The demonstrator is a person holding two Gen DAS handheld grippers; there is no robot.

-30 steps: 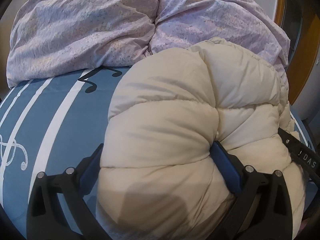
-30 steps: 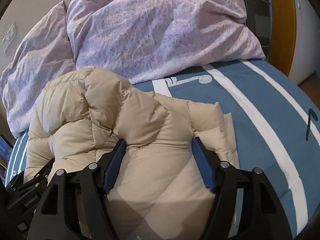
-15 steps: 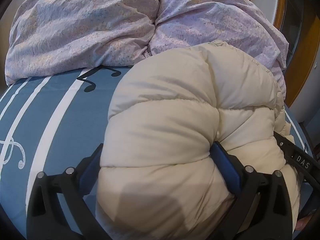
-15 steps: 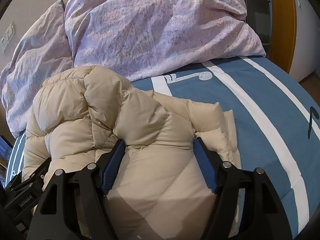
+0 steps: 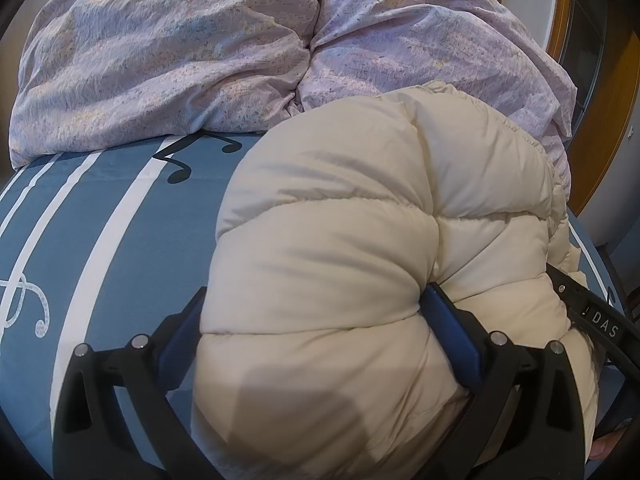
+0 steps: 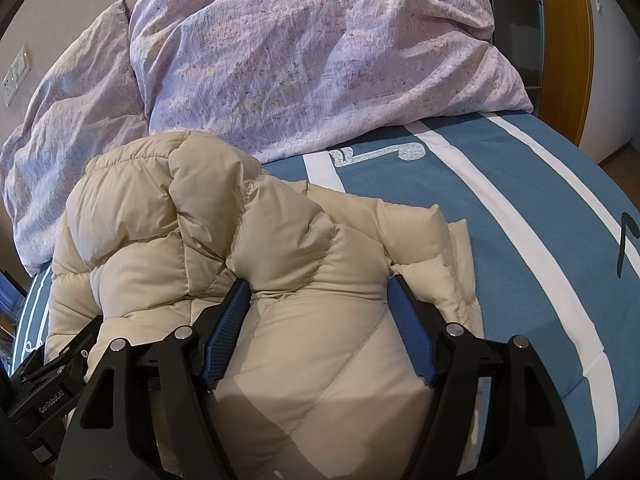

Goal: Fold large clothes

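A cream quilted puffer jacket lies bunched on a blue bed sheet with white stripes and music notes. My left gripper is shut on a thick fold of the jacket, its blue pads pressed into the padding. My right gripper is shut on another bulging part of the same jacket, with blue pads on both sides. The rest of the jacket spreads flat on the sheet past the right gripper. The other gripper's black frame shows at the lower left of the right wrist view.
A crumpled lilac duvet is piled along the far side of the bed, also in the right wrist view. A wooden door frame stands at the right. A wall socket is at the left.
Both grippers have kept their hold on the jacket and shifted slightly forward toward the duvet. The jacket's bulge has changed little.
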